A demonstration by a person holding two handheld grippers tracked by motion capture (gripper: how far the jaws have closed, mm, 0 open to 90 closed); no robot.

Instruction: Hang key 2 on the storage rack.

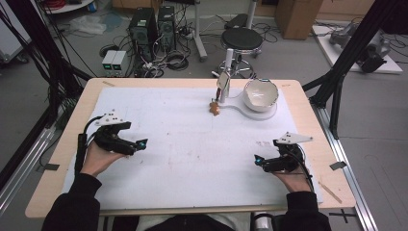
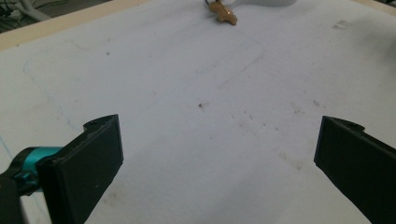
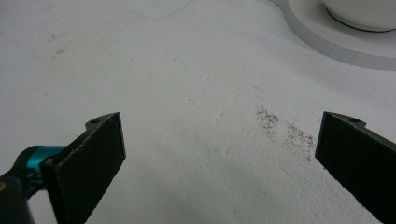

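White bowl (image 1: 261, 94) sits far from both wide-open, empty grippers (image 1: 140, 144) (image 1: 260, 160).
Reaching carelessly could tip it or knock what may be a small brown figure (image 1: 215, 108).

White bowl (image 1: 260, 94) on a white base (image 1: 243, 110), small brown piece (image 1: 215, 108) just beside, on white-covered table (image 1: 192, 144).

Counter (image 1: 57, 159) rim seen light wood, covered by white mat (image 1: 192, 144) speckled with dark smudges. Bowl (image 1: 260, 95) white on white base (image 1: 269, 113). Small figure (image 1: 215, 108) tan-brown. Claws (image 1: 140, 144) (image 1: 258, 159) black with teal accents, grey plates on top. Sleeves (image 1: 72, 207) black.
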